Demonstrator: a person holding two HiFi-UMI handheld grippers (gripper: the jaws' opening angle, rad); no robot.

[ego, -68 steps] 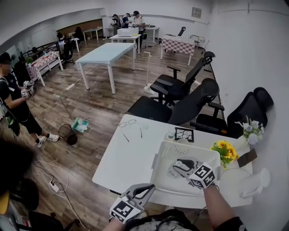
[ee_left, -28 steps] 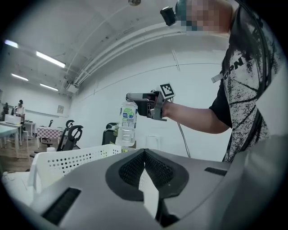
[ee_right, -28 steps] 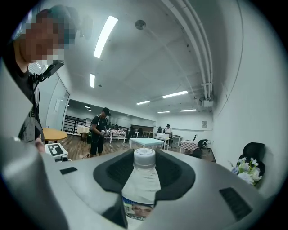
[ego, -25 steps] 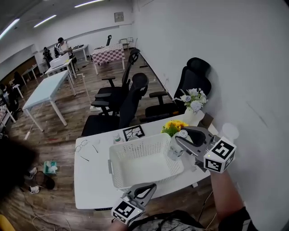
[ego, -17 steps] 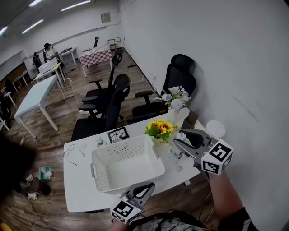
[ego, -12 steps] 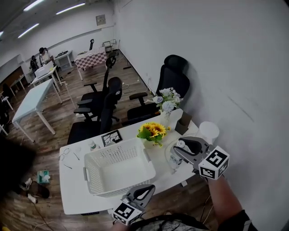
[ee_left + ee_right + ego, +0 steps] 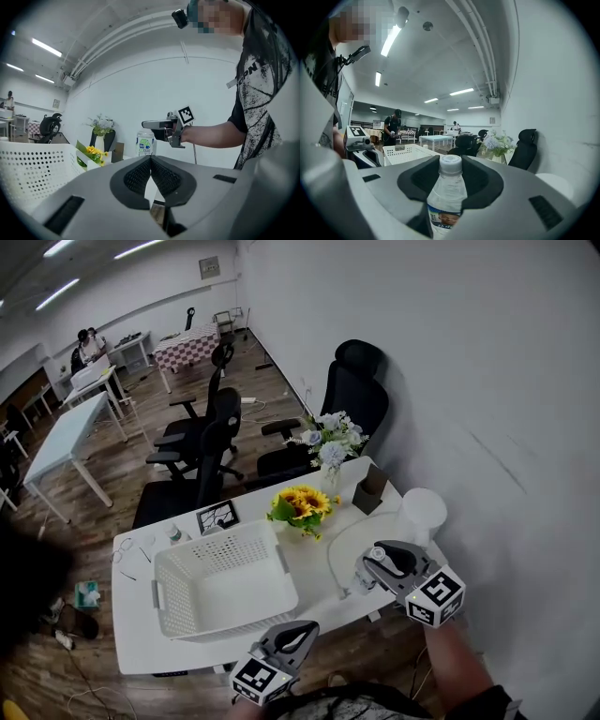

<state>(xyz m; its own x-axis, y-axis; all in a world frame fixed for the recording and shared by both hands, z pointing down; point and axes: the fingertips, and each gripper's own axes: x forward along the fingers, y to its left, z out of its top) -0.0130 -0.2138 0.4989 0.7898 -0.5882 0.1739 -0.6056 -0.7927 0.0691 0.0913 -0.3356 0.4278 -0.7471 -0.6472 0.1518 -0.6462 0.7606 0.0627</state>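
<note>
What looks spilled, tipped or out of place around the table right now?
Nothing on the table looks spilled or tipped. The water bottle stands upright, clamped in the right gripper, and the white basket sits flat. The one stray thing is a teal box lying on the floor off the table's left end.

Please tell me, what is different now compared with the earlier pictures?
The right claw, which reached into the basket at first, took the bottle out, carried it to the right and lowered it at the table's right end; it is still shut on the bottle. The left claw stayed shut and empty, low before the person.
</note>
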